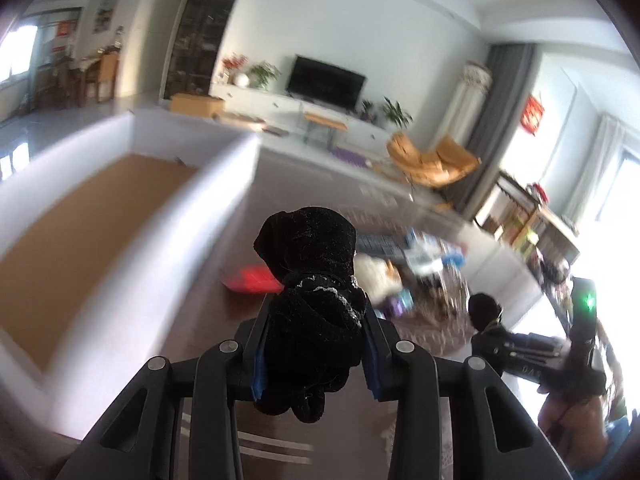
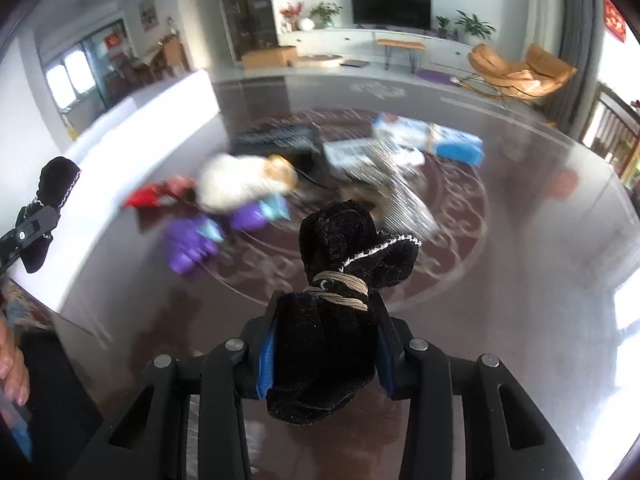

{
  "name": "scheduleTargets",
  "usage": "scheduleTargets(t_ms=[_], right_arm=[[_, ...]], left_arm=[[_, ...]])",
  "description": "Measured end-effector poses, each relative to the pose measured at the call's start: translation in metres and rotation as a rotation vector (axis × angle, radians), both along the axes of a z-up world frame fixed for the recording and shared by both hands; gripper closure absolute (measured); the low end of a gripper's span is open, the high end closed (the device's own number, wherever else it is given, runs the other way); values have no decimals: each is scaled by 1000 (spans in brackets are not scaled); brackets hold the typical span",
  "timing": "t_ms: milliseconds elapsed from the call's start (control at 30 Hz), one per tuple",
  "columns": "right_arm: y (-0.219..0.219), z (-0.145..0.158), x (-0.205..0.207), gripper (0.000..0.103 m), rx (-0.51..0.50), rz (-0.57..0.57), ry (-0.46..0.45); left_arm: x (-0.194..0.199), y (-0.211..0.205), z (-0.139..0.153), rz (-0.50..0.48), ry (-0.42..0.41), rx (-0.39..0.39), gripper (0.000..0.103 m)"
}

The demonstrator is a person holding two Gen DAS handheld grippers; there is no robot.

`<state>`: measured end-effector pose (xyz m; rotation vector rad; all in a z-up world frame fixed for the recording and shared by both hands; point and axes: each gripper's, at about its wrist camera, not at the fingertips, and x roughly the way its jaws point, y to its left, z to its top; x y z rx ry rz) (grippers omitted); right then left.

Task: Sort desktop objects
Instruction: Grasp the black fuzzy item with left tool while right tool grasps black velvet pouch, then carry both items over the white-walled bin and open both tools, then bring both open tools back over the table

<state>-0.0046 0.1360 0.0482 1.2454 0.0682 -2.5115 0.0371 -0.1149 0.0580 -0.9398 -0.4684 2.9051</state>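
While both pairs of blue-padded jaws are pinching soft cloth, the left gripper (image 1: pixel 316 354) is clamping a black velvet pouch with white-stitched trim (image 1: pixel 310 320) beside the white-walled cardboard box (image 1: pixel 132 240), and the right gripper (image 2: pixel 326 354) is squeezing a black velvet pouch tied with beige cord (image 2: pixel 332 320) above the dark patterned glass tabletop (image 2: pixel 500 280), with blurred clutter lying beyond.
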Motion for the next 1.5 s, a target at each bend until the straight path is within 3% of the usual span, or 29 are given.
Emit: scheduleTargets(t_ms=[167, 233, 433, 600, 667, 700, 733, 767, 800, 900, 967, 1100, 1200, 1233, 1300, 1400, 1500], right_arm=[[-91, 50, -14, 63, -87, 178, 66], [-142, 69, -19, 63, -138, 267, 83], [-290, 96, -25, 62, -211, 498, 77], [-374, 76, -23, 61, -141, 611, -17], [-395, 58, -23, 53, -95, 627, -74], [-400, 53, -22, 46, -80, 633, -96], [-404, 46, -22, 30, -72, 639, -119], [-404, 44, -21, 20, -73, 635, -125], [-400, 46, -19, 19, -81, 623, -117], [-374, 56, -20, 16, -127, 585, -64], [-339, 68, -24, 8, -154, 545, -5], [-256, 76, -17, 0, -110, 435, 123], [-187, 61, -15, 0, 11, 362, 170], [-161, 51, -12, 0, 73, 326, 181], [-116, 30, -8, 0, 175, 257, 181], [-52, -8, -8, 0, 285, 143, 129], [-1, -36, -1, 0, 275, 23, 25]], left_arm=[[7, -88, 46, 153, 22, -30, 66], [3, -121, 49, 224, -6, -66, 66], [-12, -206, 23, 367, -157, -77, 66], [-22, -236, -12, 390, -278, -105, 66], [-22, -241, -22, 409, -317, -114, 63], [-23, -241, -25, 415, -327, -112, 57], [-23, -242, -28, 426, -337, -107, 46], [-20, -242, -29, 440, -333, -103, 40], [-16, -241, -28, 455, -317, -102, 30], [-5, -230, -17, 467, -256, -102, 28], [-1, -210, -4, 441, -209, -94, 28], [1, -133, 27, 276, -104, -67, 26], [4, -63, 37, 138, -46, -64, 2], [4, -40, 36, 92, -33, -64, 0], [0, 15, 21, -27, -48, -66, 0], [-17, 67, -17, -117, -130, -92, 0], [-35, 95, -58, -155, -238, -95, 0]])
